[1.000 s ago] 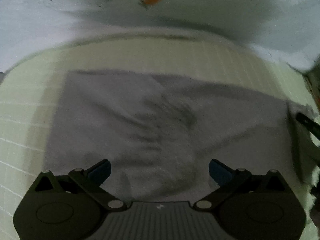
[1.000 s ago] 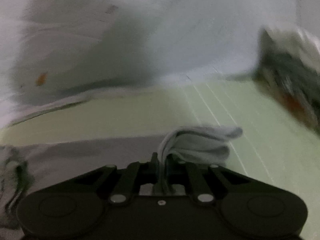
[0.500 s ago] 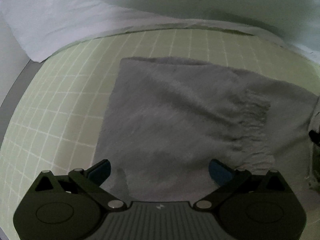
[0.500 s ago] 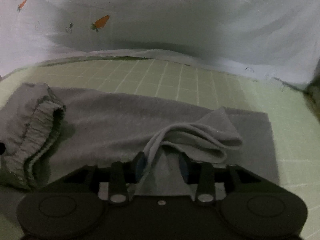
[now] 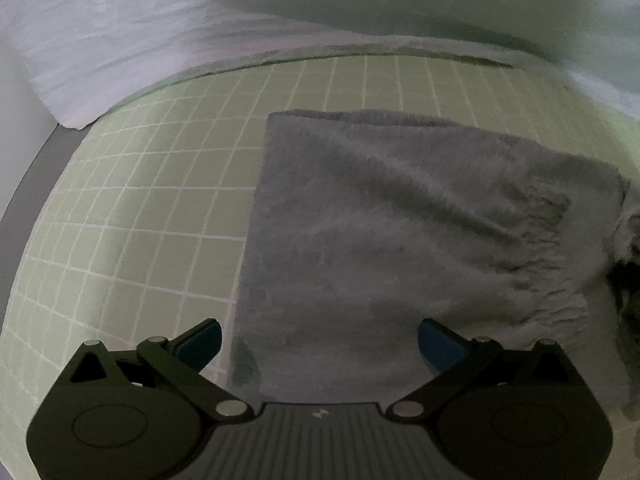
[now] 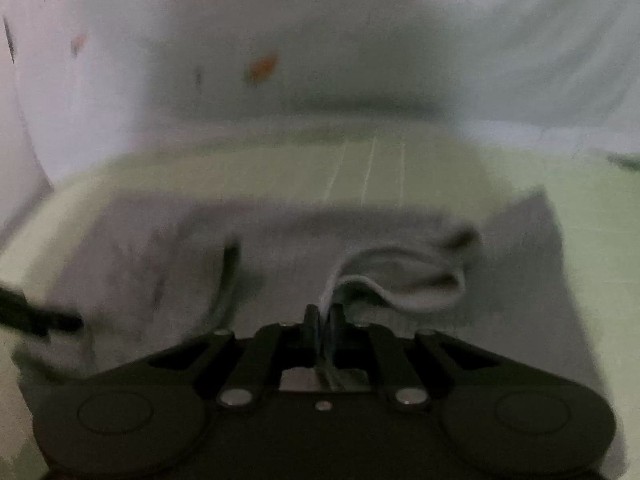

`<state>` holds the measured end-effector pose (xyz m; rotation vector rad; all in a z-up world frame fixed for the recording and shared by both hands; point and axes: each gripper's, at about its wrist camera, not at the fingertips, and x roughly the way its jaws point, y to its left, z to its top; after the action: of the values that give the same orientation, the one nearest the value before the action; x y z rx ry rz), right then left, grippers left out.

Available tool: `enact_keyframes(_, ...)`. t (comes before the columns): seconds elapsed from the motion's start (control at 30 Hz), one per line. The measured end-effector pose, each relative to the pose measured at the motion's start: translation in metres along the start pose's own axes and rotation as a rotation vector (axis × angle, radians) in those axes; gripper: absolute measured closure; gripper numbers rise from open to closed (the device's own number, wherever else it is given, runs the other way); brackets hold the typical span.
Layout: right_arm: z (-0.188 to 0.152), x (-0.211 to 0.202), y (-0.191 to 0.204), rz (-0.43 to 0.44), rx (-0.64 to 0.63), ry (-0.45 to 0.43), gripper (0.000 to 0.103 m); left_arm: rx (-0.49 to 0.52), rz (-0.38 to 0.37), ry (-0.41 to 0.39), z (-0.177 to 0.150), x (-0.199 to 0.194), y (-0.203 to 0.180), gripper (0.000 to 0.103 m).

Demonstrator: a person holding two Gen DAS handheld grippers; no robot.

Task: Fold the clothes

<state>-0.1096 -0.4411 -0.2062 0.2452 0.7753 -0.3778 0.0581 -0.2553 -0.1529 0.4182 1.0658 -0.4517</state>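
Note:
A grey garment (image 5: pixel 400 240) lies flat on a green gridded mat (image 5: pixel 152 200), its left edge straight and its elastic waistband bunched at the right. My left gripper (image 5: pixel 320 344) is open and empty, its blue pads low over the garment's near left corner. In the blurred right wrist view the same grey garment (image 6: pixel 400 236) lies ahead. My right gripper (image 6: pixel 325 314) is shut on a folded edge of the grey garment, which loops out to the right just above the cloth.
A white sheet with carrot prints (image 5: pixel 280 24) hangs behind the mat and drapes onto its far edge. The sheet (image 6: pixel 320 40) fills the background in the right wrist view. A grey floor strip (image 5: pixel 24 184) shows at far left.
My right gripper has closed tight on the garment fold and is moving, blurring its view. My left gripper stayed open and shifted left, so the garment's left edge sits further right.

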Motion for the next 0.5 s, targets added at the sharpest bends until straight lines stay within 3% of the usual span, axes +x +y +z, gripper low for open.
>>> enact_keyframes(0.07,-0.003,-0.001,0.003,-0.022,0.015,-0.009,0.075,0.017,-0.004,0.01,0.0,0.005,0.001,0.0)
enact_keyframes(0.1,-0.001,-0.005,0.002,-0.028,0.046,-0.021,0.06,0.025,-0.008,0.013,0.001,0.007,0.002,0.0)
enact_keyframes(0.2,0.004,-0.018,-0.009,-0.078,0.157,-0.099,0.056,0.048,-0.028,0.019,0.001,0.014,0.002,0.0)
enact_keyframes(0.33,0.013,-0.017,-0.028,-0.175,0.321,-0.129,0.042,0.046,-0.061,0.03,0.003,0.022,0.002,0.0)
enact_keyframes(0.43,0.022,-0.003,-0.038,-0.181,0.405,-0.106,0.042,0.028,-0.098,0.038,0.004,0.027,0.005,0.0)
enact_keyframes(0.47,0.026,0.002,-0.039,-0.171,0.414,-0.098,0.047,0.024,-0.111,0.041,0.005,0.029,0.006,0.0)
enact_keyframes(0.5,0.03,0.007,-0.04,-0.16,0.423,-0.091,0.077,0.02,-0.124,0.043,0.005,0.03,0.008,0.0)
